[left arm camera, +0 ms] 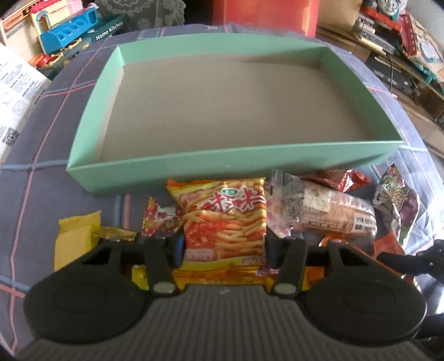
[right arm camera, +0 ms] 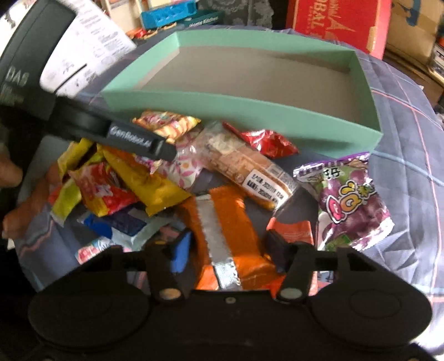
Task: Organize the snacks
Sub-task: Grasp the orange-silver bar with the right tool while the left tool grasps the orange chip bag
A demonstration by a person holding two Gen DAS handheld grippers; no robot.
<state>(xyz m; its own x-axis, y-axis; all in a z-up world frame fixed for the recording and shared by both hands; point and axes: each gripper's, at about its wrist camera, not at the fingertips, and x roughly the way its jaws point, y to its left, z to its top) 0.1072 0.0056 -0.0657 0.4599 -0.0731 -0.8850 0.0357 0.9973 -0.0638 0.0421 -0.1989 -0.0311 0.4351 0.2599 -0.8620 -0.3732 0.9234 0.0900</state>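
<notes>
An open green box (left arm camera: 222, 163) (right arm camera: 222, 108) with a bare grey floor lies on a plaid cloth, and a heap of snack packs sits in front of it. My left gripper (left arm camera: 224, 250) has its pads pressed on both sides of an orange fries bag (left arm camera: 224, 219). My right gripper (right arm camera: 229, 252) is closed on an orange pack with a silver seam (right arm camera: 230, 222), and its pads touch the pack's sides. Beside these lie a cracker roll in clear wrap (left arm camera: 327, 208) (right arm camera: 249, 169), a purple grape gummy bag (left arm camera: 396, 200) (right arm camera: 349, 205) and a red packet (right arm camera: 263, 138).
Yellow, red and blue packs (right arm camera: 111, 194) are piled left of the right gripper, under a finger of the left gripper (right arm camera: 138, 138). A printed sheet (left arm camera: 16, 91) lies at the left. Toys (left arm camera: 63, 30) and cardboard boxes (right arm camera: 333, 22) crowd the space beyond the cloth's (left arm camera: 41, 166) far edge.
</notes>
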